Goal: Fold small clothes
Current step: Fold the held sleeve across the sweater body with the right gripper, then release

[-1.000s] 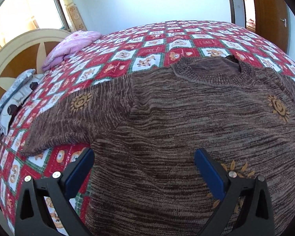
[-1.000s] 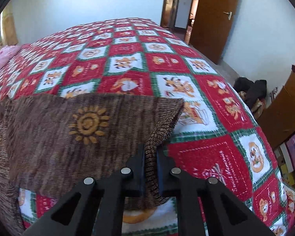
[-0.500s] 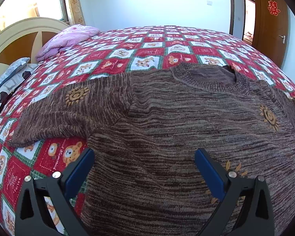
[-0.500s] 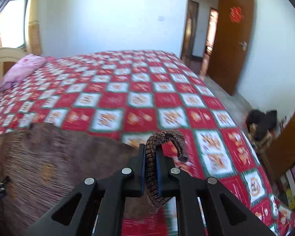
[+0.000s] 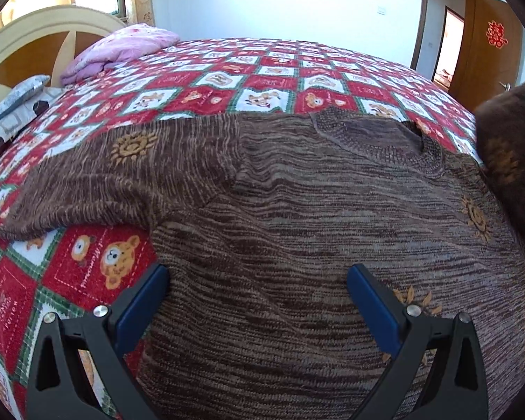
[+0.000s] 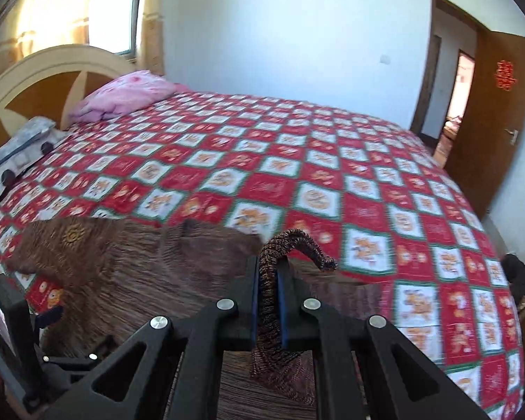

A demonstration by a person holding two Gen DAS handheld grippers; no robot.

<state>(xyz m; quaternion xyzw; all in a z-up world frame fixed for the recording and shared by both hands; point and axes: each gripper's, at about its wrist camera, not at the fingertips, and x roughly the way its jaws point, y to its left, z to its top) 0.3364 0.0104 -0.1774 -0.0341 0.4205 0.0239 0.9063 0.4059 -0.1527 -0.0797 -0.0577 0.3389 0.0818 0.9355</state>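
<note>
Brown knit sweater (image 5: 332, 217) spread front-up on the bed (image 5: 269, 70), over the red checked bedspread, collar (image 5: 378, 140) pointing away toward the far wall. Right gripper (image 6: 267, 301) clamped on the cuff of the right sleeve (image 6: 290, 245), ribbed edge curling out above the fingertips, sleeve raised off the bed and hanging beside the collar; in the left wrist view, visible as a dark hanging mass (image 5: 507, 161) just past the collar. Left gripper (image 5: 259, 290) spread wide, holding nothing, hovering over the lower body of the sweater, well short of the collar. Left sleeve (image 5: 122, 175) lying flat, stretched out away from the collar toward the headboard (image 5: 35, 45).

Step in hand, judging by this: first sleeve fold. Next move likely calls for carrying the cuff across the chest, laying it flat below the collar, then releasing without dragging the knit. Worth steadying the body panel with the free gripper, since loose knit shifts easily. Afterwards, same treatment for the left sleeve.
</note>
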